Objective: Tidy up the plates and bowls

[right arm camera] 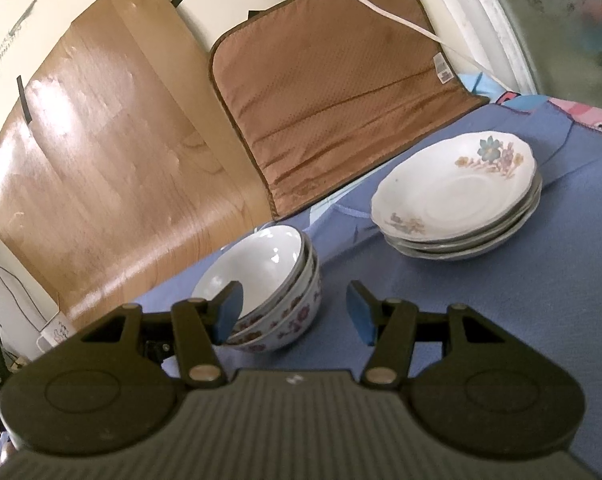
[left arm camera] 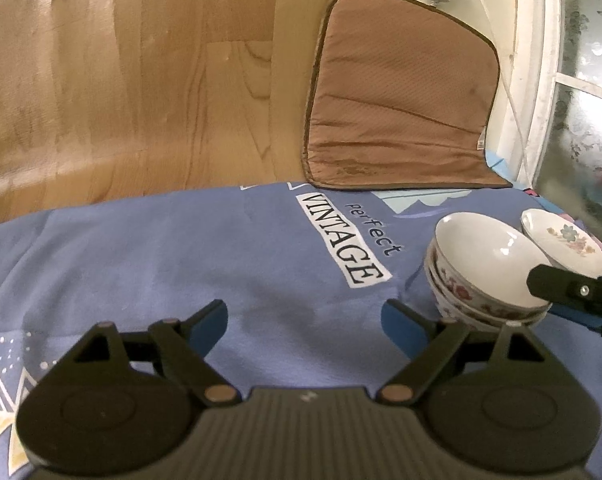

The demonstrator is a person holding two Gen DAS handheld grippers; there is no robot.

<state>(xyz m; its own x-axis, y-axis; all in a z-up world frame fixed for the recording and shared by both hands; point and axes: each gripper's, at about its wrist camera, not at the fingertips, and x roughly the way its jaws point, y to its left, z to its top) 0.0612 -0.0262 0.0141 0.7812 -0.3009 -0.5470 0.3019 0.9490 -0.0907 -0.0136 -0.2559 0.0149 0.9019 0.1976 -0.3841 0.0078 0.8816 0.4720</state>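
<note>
A stack of three white bowls (right arm camera: 277, 280) with red flower patterns stands on the blue printed cloth (right arm camera: 501, 320). To its right is a stack of flowered white plates (right arm camera: 453, 200). My right gripper (right arm camera: 295, 312) is open and straddles the near rim of the bowls: one finger is over the top bowl's inside, the other stands clear outside. In the left wrist view, the bowls (left arm camera: 481, 256) and a plate (left arm camera: 561, 240) lie at the right, with a right gripper finger (left arm camera: 549, 280) over the bowl rim. My left gripper (left arm camera: 305, 320) hangs open over bare cloth, holding nothing.
A brown cushion (right arm camera: 329, 100) leans against the wall behind the dishes. A wood-grain board (right arm camera: 101, 152) stands to its left. A white cable (right arm camera: 381, 8) runs across the cushion from a power strip. A frosted window with a white frame (left arm camera: 541, 80) borders the right side.
</note>
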